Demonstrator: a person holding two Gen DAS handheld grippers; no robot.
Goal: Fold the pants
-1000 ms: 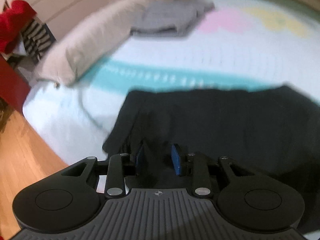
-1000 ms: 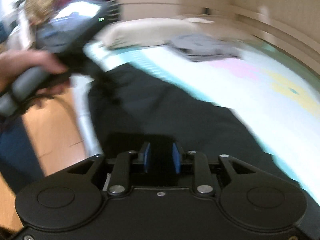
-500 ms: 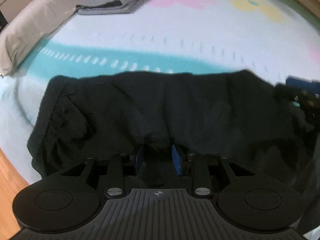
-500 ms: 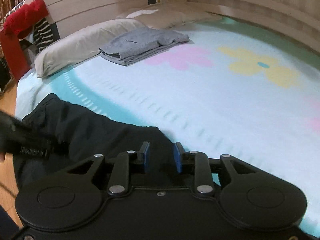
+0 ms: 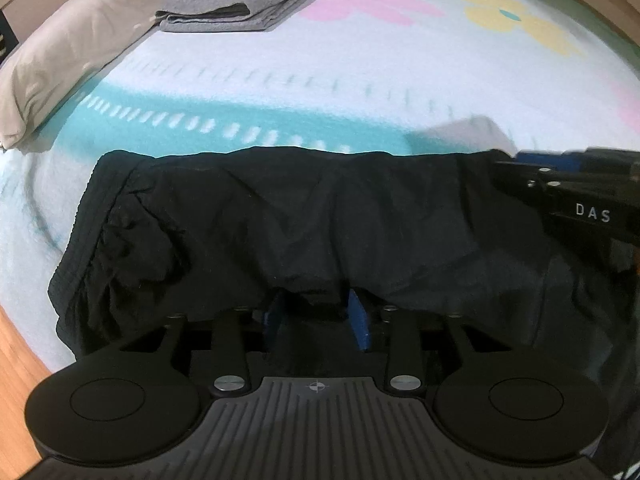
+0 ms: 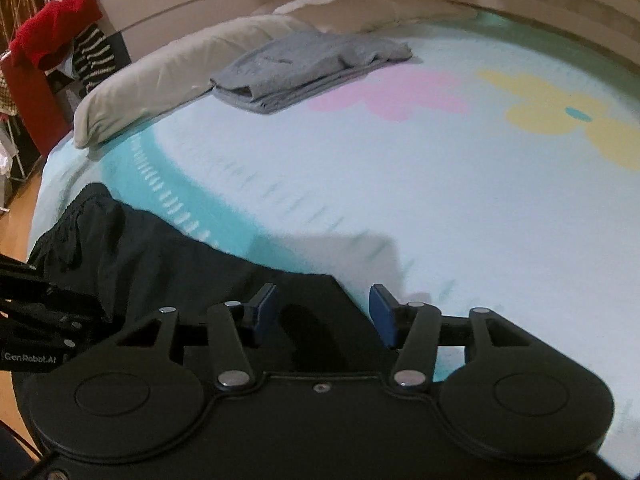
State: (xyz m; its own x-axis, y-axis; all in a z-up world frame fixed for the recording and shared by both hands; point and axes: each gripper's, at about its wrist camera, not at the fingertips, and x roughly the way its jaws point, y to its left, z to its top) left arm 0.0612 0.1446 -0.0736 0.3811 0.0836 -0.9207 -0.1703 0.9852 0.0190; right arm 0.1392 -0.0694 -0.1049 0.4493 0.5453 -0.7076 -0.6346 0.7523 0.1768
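Black pants (image 5: 304,216) lie folded lengthwise across the near edge of the bed, waistband at the left. My left gripper (image 5: 316,312) is at their near edge with a fold of black fabric between its blue pads (image 5: 357,316). In the right wrist view the pants (image 6: 160,256) run to the left. My right gripper (image 6: 322,312) is open over their right end, and its blue fingers (image 6: 382,316) hold nothing. The right gripper also shows in the left wrist view (image 5: 576,188) at the pants' far right corner.
The bed sheet (image 6: 400,184) is pale blue with a teal band and pink and yellow flowers. A beige pillow (image 6: 168,80) and folded grey clothing (image 6: 308,68) lie at the back left. Red and striped clothes (image 6: 60,28) hang beyond the bed. Wooden floor (image 5: 16,360) lies left.
Both grippers swung the pants over onto the bed and lowered them. My right gripper's jaws have opened and let go of the fabric. The left stays closed on the cloth.
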